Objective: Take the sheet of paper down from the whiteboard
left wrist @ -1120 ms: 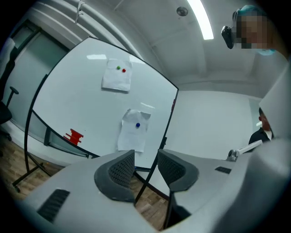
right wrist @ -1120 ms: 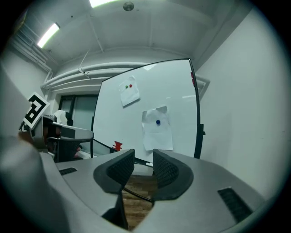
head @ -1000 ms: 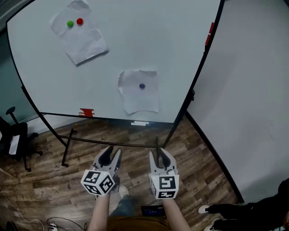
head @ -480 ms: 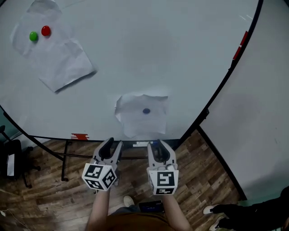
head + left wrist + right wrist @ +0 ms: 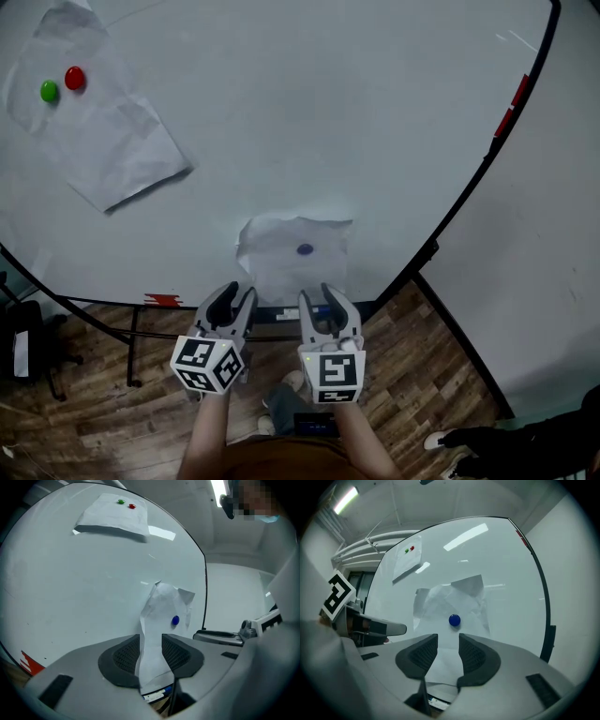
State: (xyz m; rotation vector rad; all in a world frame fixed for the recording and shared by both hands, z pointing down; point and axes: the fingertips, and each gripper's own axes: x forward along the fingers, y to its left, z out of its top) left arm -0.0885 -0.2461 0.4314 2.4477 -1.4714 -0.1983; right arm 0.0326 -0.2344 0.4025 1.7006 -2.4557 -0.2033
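one whiteboard, two sheets, three magnets. left gripper gapes, right gripper is opening, both empty, facing the lower sheet.

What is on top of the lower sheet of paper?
A small blue magnet sits near the middle of the lower sheet. The patch of whiteboard behind it is covered.

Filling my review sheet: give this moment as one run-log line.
left claw: open, gripping nothing | right claw: opening, gripping nothing | lower paper: on whiteboard under blue magnet, not yet gripped
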